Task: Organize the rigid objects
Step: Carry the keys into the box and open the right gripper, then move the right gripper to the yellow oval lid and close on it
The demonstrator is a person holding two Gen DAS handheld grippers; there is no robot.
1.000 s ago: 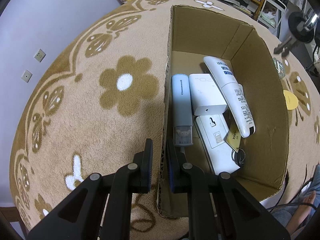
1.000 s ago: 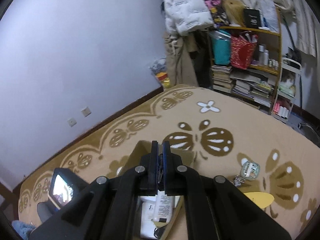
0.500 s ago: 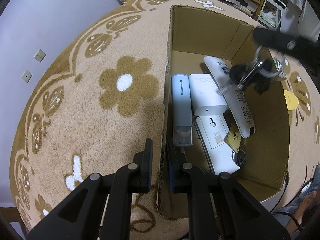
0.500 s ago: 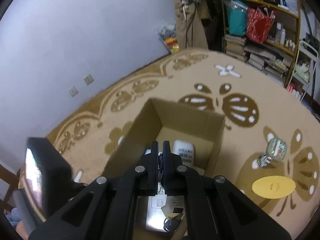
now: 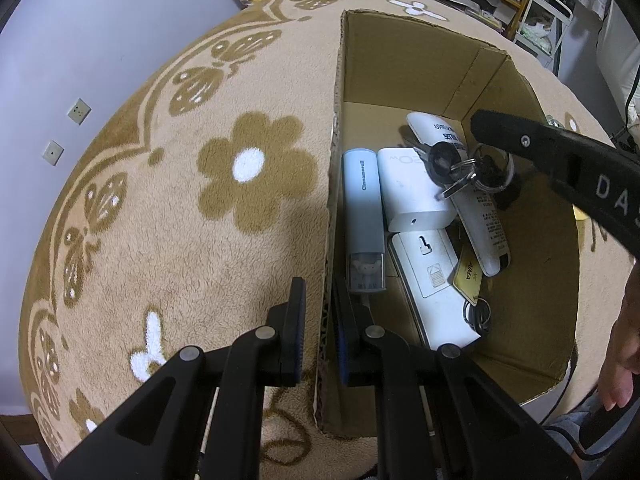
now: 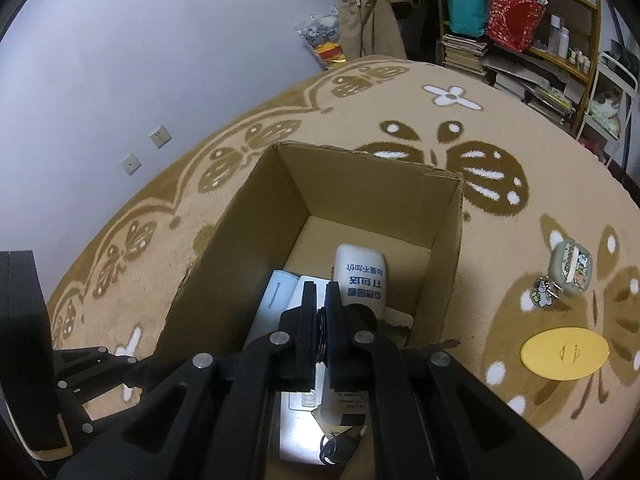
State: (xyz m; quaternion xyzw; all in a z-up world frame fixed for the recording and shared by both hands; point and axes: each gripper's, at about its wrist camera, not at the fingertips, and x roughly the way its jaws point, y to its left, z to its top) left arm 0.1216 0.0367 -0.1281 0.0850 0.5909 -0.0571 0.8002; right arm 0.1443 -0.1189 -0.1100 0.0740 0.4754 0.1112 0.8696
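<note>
An open cardboard box (image 5: 400, 64) sits on the beige patterned rug. My left gripper (image 5: 320, 320) is shut on the box's left wall near the near corner. My right gripper (image 6: 320, 320) is shut on the ring of a bunch of keys (image 5: 460, 168), which hangs low inside the box over a white tube (image 5: 486, 224) and a white charger block (image 5: 412, 196). Also in the box lie a blue-grey case (image 5: 362, 216), a flat white device (image 5: 432, 288) and a yellow key tag (image 5: 468, 276).
On the rug to the right of the box lie a small green earbud case with a charm (image 6: 572, 268) and a yellow oval disc (image 6: 566, 354). Shelves with books and bags (image 6: 500, 20) stand at the back. A person's hand (image 5: 624, 344) shows at the right edge.
My right gripper has come down from above and tilted into the box, carrying the keys to just over the white tube. The left gripper and the box have stayed still.
</note>
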